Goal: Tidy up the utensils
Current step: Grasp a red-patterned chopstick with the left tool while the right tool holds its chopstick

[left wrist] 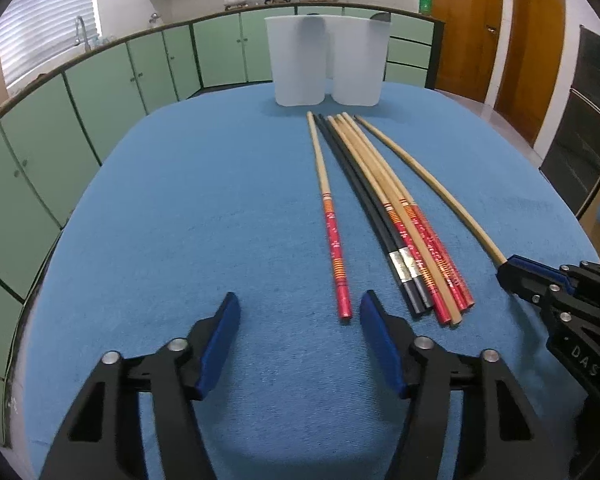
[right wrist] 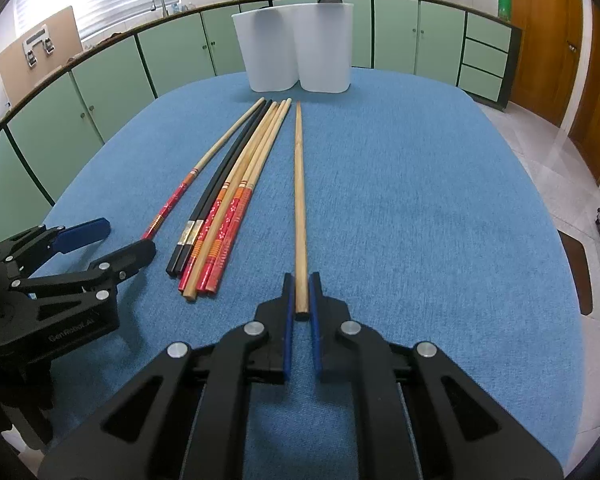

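your right gripper (right wrist: 302, 294) was clamped on the butt end of the plain wooden chopstick (right wrist: 299, 200), a light, stiff, smooth rod lying just right of the chopstick bundle (right wrist: 224, 208), while your left gripper (left wrist: 300, 312) stood half-open and empty left of that bundle.

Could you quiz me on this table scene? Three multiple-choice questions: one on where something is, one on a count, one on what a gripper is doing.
1. Where do the white containers stand?
A. at the table's far end
B. beside the grippers
C. on the floor

2. How many black chopsticks lie in the bundle?
A. none
B. two
C. five

3. The right gripper is:
A. wide open
B. shut on the plain wooden chopstick
C. holding a container

Answers: 1 A, they stand beyond the chopstick tips. 2 B, two dark sticks lie side by side. 3 B, its pads pinch the stick's near end.
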`<act>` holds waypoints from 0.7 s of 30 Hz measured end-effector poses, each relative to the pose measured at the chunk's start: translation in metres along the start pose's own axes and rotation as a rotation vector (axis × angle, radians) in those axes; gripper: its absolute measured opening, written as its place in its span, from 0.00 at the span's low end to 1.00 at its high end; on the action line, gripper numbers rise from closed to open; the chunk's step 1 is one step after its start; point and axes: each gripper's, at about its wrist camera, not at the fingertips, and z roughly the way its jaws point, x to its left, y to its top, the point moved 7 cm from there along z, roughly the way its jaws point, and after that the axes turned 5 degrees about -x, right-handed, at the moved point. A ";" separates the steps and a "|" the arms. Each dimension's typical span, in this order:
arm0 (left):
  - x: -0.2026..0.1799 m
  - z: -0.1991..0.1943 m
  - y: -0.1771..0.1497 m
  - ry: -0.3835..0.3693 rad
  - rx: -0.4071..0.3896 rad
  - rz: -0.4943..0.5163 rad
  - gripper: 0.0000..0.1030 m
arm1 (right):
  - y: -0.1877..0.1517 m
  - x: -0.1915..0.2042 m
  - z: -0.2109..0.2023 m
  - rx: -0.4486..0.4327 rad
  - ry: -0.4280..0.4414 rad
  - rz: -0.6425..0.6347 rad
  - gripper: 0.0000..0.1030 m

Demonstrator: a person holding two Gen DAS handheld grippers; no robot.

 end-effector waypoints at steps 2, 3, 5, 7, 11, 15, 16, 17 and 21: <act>-0.005 -0.001 0.001 -0.017 -0.007 0.009 0.40 | 0.000 0.000 0.000 -0.002 0.003 0.003 0.07; -0.007 -0.001 0.002 -0.023 -0.010 0.015 0.29 | 0.000 0.000 0.000 -0.002 0.007 0.006 0.07; -0.012 -0.001 0.003 -0.035 -0.014 0.025 0.17 | 0.000 -0.002 0.001 -0.003 0.015 0.016 0.06; -0.013 0.000 0.002 -0.045 -0.015 0.020 0.07 | 0.000 -0.002 0.000 -0.004 0.019 0.019 0.06; -0.011 -0.002 0.002 -0.058 -0.021 0.000 0.06 | 0.000 -0.003 -0.001 -0.010 0.021 0.021 0.06; -0.004 -0.012 0.006 -0.071 -0.050 -0.035 0.06 | 0.006 -0.003 -0.011 -0.049 0.032 0.025 0.06; -0.002 -0.017 0.008 -0.072 -0.059 -0.037 0.06 | 0.010 -0.003 -0.016 -0.062 0.027 0.014 0.06; -0.001 -0.022 0.011 -0.073 -0.069 -0.037 0.06 | 0.014 -0.003 -0.020 -0.071 0.027 0.009 0.06; 0.005 -0.048 0.031 -0.072 -0.135 -0.036 0.06 | 0.034 -0.007 -0.039 -0.122 0.039 0.011 0.06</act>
